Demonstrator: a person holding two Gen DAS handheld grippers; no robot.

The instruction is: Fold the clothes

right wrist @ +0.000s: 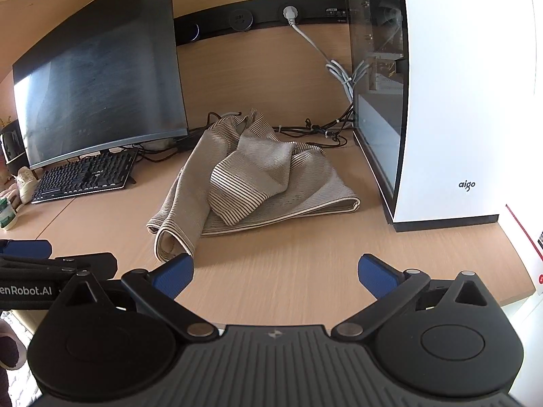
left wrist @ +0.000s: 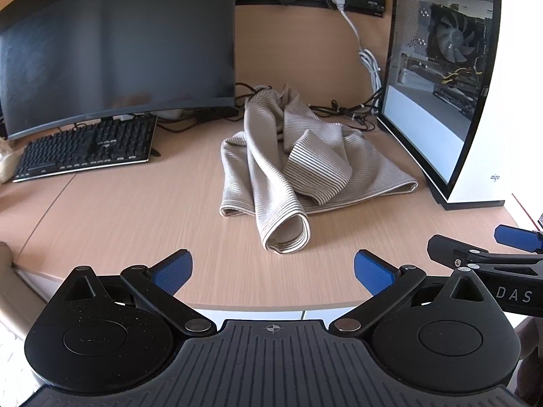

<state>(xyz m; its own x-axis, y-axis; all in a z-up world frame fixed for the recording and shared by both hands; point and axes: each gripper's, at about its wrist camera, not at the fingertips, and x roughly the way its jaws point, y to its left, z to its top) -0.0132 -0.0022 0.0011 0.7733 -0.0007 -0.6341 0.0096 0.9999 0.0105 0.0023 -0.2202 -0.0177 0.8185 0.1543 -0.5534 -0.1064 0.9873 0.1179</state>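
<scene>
Our left gripper [left wrist: 273,269] holds its blue fingers [left wrist: 173,271] wide apart over the near edge of the worktop [left wrist: 135,210], gripping nothing; our right gripper [right wrist: 275,271] is spread the same way, also empty. Ahead, well apart from both, the striped beige garment [left wrist: 305,166] lies crumpled between the monitor [left wrist: 115,44] and the white computer case [left wrist: 454,78]. Only the left view shows the case's fan [left wrist: 454,39]; only the right shows a small bottle [right wrist: 6,215] beyond the keyboard [right wrist: 85,178].
</scene>
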